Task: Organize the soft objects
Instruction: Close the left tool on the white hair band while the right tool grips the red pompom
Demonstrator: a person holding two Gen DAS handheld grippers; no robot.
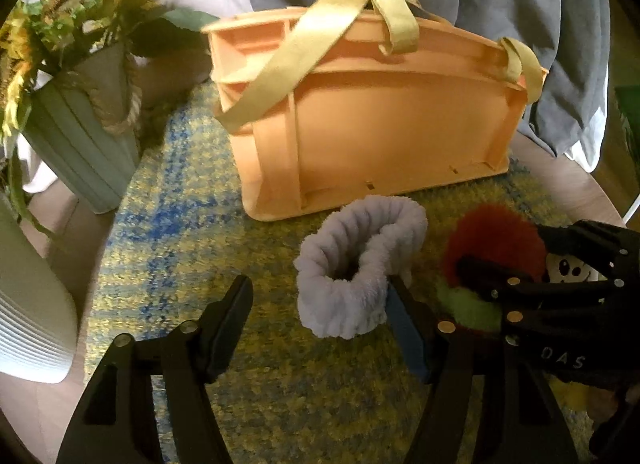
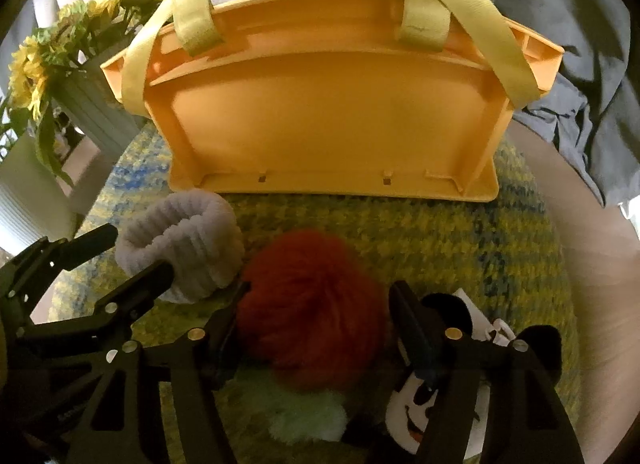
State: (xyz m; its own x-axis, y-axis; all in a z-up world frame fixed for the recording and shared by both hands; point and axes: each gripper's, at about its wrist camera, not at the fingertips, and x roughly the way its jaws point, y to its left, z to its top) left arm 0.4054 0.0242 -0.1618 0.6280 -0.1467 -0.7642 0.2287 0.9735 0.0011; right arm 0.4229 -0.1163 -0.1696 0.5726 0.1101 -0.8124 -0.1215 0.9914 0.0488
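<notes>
Two soft things are straddled at once, one by each gripper, on a yellow-and-blue rug (image 1: 192, 232) in front of an orange basket (image 1: 384, 131) with yellow straps (image 1: 288, 63). The left gripper (image 1: 320, 296) is held moderately wide with nothing pinched: the white fluffy scrunchie (image 1: 360, 264) is seen off-centre toward its right-hand finger (image 1: 404, 324), against whose blue pad its lower edge appears to lie, while the left-hand finger (image 1: 232, 304) stands apart over bare rug. In the right wrist view one left finger seems to reach into or just under the ring; which cannot be told. The ring's long axis is judged to run obliquely, from near the gripper up toward the basket. The right gripper (image 2: 316, 304) is likewise held part-open around the red pompom (image 2: 312, 304), which sits between its fingers; whether the pads already press on the fur cannot be told. A pale green pompom (image 2: 304, 412) lies below the red one, and a black-and-white plush toy (image 2: 432, 412) is found beside and under the right-hand finger. The basket lies straight ahead of both tools, beyond the soft things, so a lift followed by a forward carry is judged to be called for. The left hand is nearer the scrunchie, the right nearer the pompom. A vase of sunflowers (image 1: 76, 115) stands clear at the left.
</notes>
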